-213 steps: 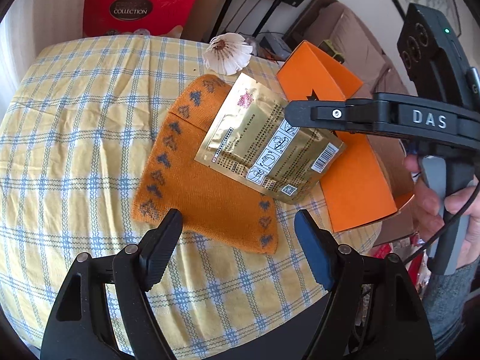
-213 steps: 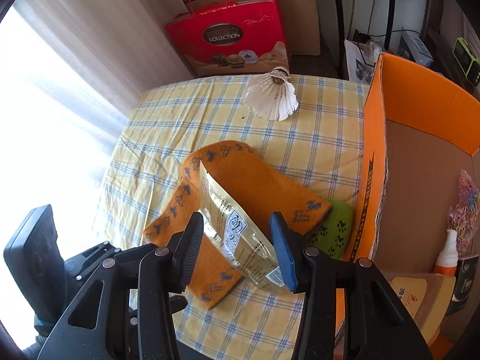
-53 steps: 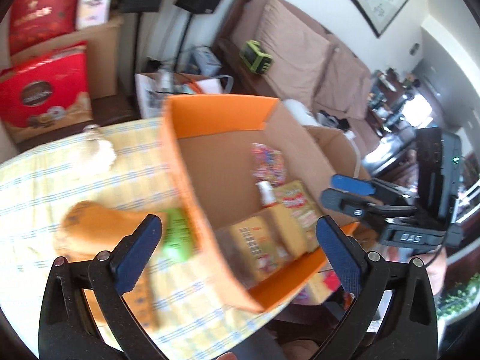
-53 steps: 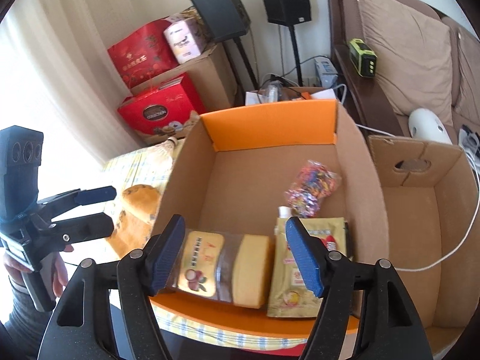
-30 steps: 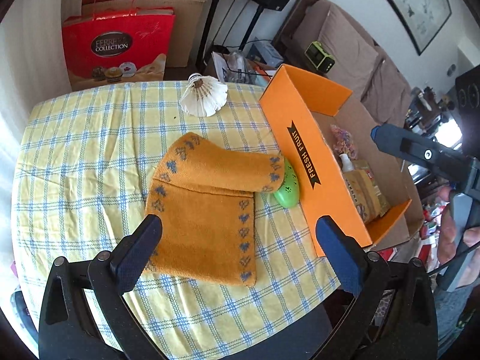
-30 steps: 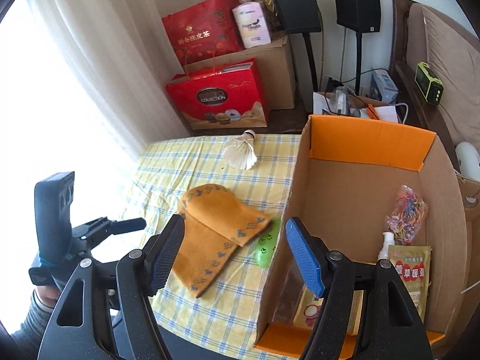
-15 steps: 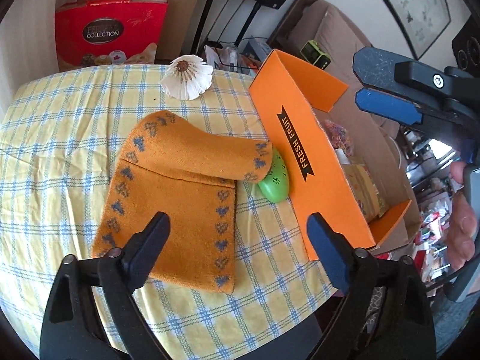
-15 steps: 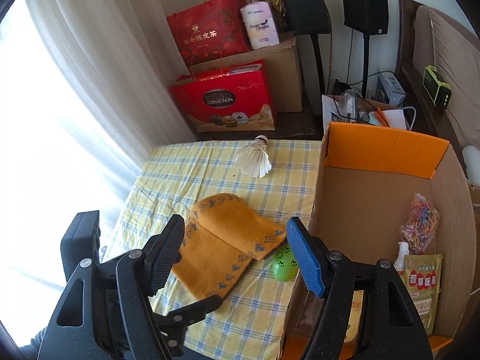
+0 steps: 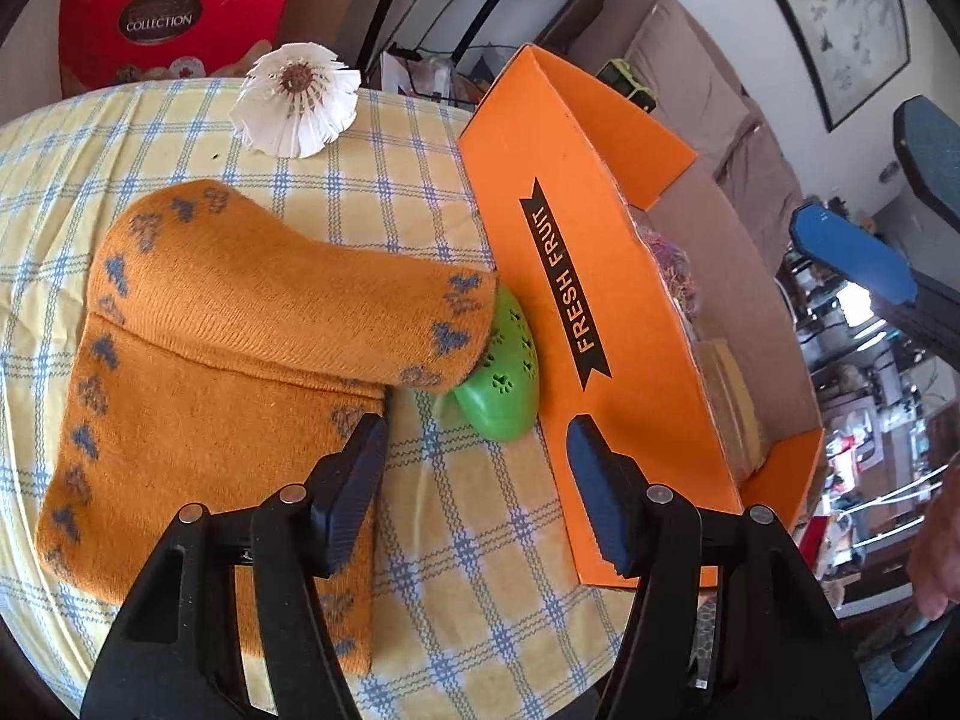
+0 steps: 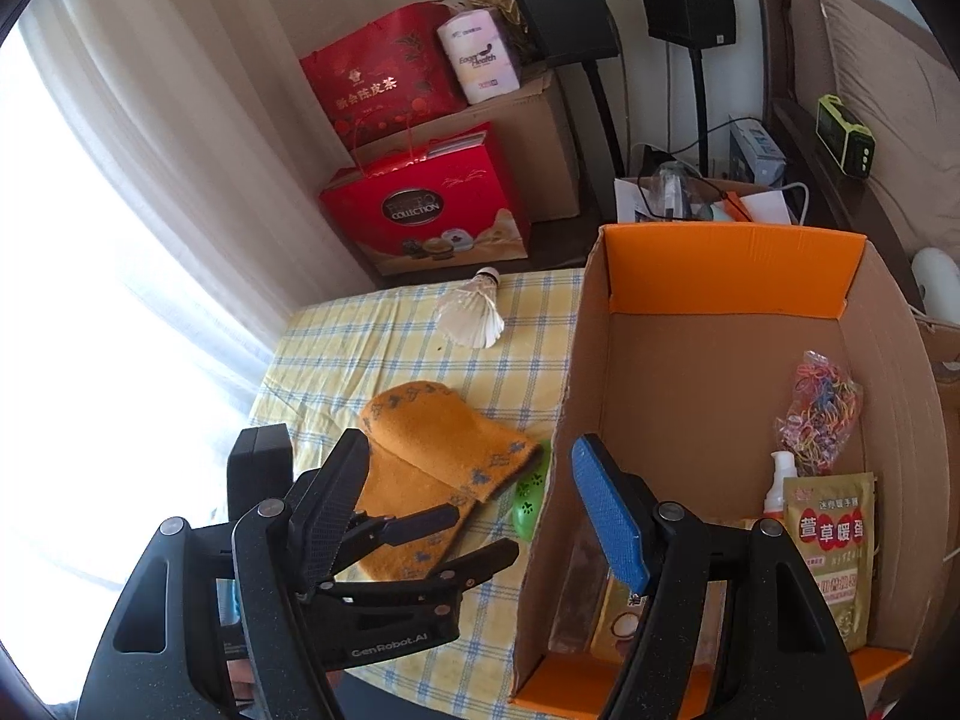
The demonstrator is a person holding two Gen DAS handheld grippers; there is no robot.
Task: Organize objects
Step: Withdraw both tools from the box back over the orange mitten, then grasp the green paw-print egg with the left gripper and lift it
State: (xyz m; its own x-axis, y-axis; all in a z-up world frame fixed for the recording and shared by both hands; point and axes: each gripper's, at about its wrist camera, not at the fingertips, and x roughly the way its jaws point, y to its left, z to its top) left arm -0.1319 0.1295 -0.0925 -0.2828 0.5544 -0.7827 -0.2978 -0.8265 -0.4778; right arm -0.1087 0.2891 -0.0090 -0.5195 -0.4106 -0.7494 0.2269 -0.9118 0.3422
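Observation:
A green egg-shaped case (image 9: 501, 387) with paw-print holes lies on the checked tablecloth (image 9: 420, 192). It is wedged between a folded orange sock (image 9: 240, 312) and the orange "FRESH FRUIT" box (image 9: 606, 324). My left gripper (image 9: 474, 480) hovers just short of the case. Its jaws are closing, with only cloth showing between them. In the right wrist view the left gripper (image 10: 486, 528) points at the green case (image 10: 528, 498) beside the sock (image 10: 432, 438). My right gripper (image 10: 468, 510) hangs open and empty above the box's near wall (image 10: 558, 480).
A white shuttlecock (image 9: 297, 99) lies at the table's far side. The box holds a bag of rubber bands (image 10: 819, 420), a small bottle (image 10: 777, 480), a gold packet (image 10: 831, 540) and a clear snack pack (image 10: 606, 600). Red gift bags (image 10: 426, 210) stand behind the table.
My left gripper has dropped lower and come closer to the green case, and its jaws have narrowed. The right gripper's jaws are unchanged.

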